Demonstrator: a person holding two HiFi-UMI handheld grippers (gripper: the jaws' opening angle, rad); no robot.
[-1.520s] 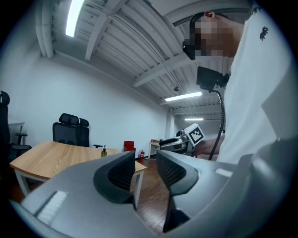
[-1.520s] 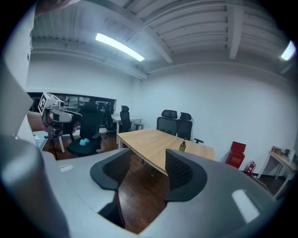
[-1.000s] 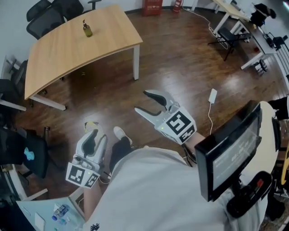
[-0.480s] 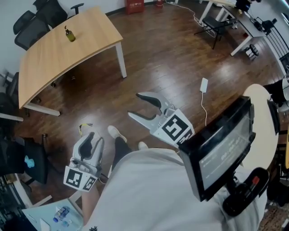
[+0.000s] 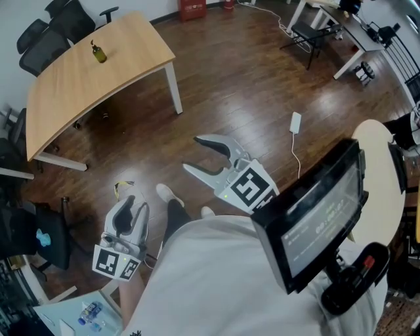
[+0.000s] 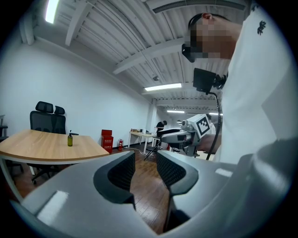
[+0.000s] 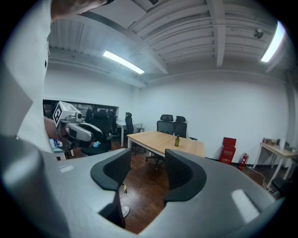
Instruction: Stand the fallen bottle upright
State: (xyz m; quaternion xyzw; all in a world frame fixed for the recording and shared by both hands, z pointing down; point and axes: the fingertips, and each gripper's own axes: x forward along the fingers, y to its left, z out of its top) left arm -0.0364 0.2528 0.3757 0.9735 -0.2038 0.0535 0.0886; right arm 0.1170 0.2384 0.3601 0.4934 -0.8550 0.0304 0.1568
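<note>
Olive-green bottle [image 5: 99,52], pale wood-grain table [image 5: 72,92], dark brown plank floor [image 5: 243,79], black chairs [image 5: 67,18]

One bottle [image 5: 99,52], one wooden table [image 5: 79,88], two claws [image 5: 133,205] [image 5: 191,153], one monitor [image 5: 315,223], one red box [image 5: 192,7].

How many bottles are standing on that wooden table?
1. A small olive bottle stands upright near the far edge of the table; no other shows there.

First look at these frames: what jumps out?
A small olive-green pump bottle stands upright on the light wooden table at the head view's upper left. Up close, the left gripper is open and empty; the right gripper is closing its jaws on nothing.
</note>
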